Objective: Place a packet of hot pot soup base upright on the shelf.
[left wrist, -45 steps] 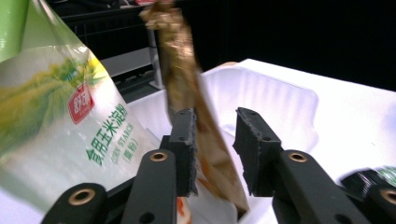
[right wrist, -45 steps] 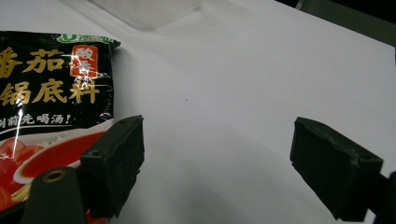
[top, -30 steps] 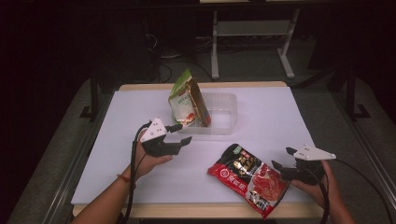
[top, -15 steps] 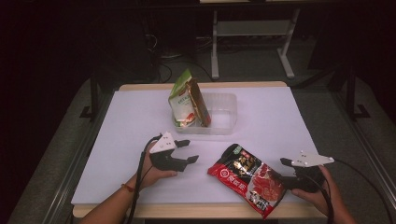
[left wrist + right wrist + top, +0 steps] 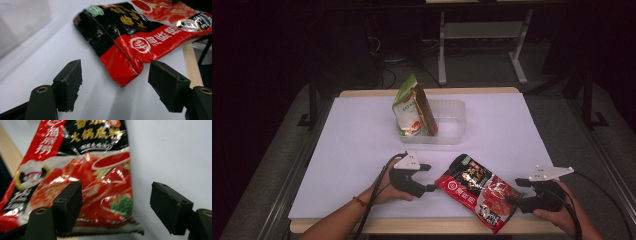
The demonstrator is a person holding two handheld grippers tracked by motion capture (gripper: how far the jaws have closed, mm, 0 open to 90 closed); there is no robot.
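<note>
Hotpot-base pouch [image 5: 479, 192] looks soft, slick and crinkly on the desk [image 5: 362, 140], best pinched at its sealed edges by both tools, left tool [image 5: 430, 177] and right tool [image 5: 511, 191], whose jaws have just been opening and grip nothing.

Red-and-black foil pouch [image 5: 479, 192]: glossy, crinkled, printed with white and gold characters and a picture of red soup; lying flat, face up, on the white table [image 5: 357, 145]; set askew near the front edge, right of centre; its lower right corner reaching the front edge; sealed, not lifted.
</note>
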